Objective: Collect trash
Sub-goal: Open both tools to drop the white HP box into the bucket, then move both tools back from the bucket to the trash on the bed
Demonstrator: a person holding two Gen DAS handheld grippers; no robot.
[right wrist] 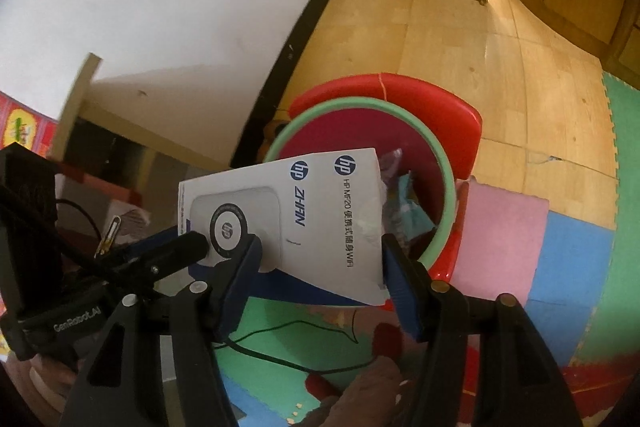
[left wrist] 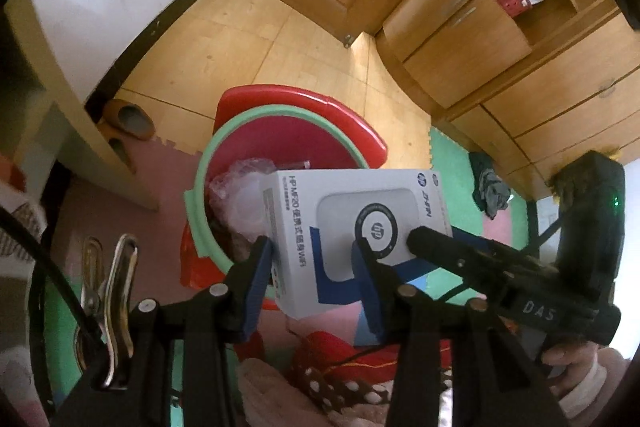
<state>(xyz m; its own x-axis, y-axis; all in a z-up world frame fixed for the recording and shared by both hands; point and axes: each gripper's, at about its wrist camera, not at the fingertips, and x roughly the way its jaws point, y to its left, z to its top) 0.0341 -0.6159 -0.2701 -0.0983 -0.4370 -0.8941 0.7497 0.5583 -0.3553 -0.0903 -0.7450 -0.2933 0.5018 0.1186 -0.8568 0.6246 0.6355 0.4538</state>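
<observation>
A white HP box (left wrist: 352, 231) is held in the air over a red bucket with a green rim (left wrist: 280, 143). My left gripper (left wrist: 312, 255) is shut on the box's near edge. My right gripper (right wrist: 320, 251) is shut on the same box (right wrist: 316, 215), with one finger on its face and one on its right side. The right gripper's finger (left wrist: 452, 247) reaches onto the box from the right in the left wrist view. The bucket (right wrist: 400, 147) holds clear plastic wrap (left wrist: 240, 195) and other scraps (right wrist: 404, 203).
The bucket stands on a red stool (left wrist: 348, 115) on a wooden floor (left wrist: 224, 39). Coloured foam mats (right wrist: 560, 247) lie in front. Wooden cabinets (left wrist: 520, 67) stand at the right, a white wall (right wrist: 160, 7) at the left. Slippers (left wrist: 128, 119) lie by the wall.
</observation>
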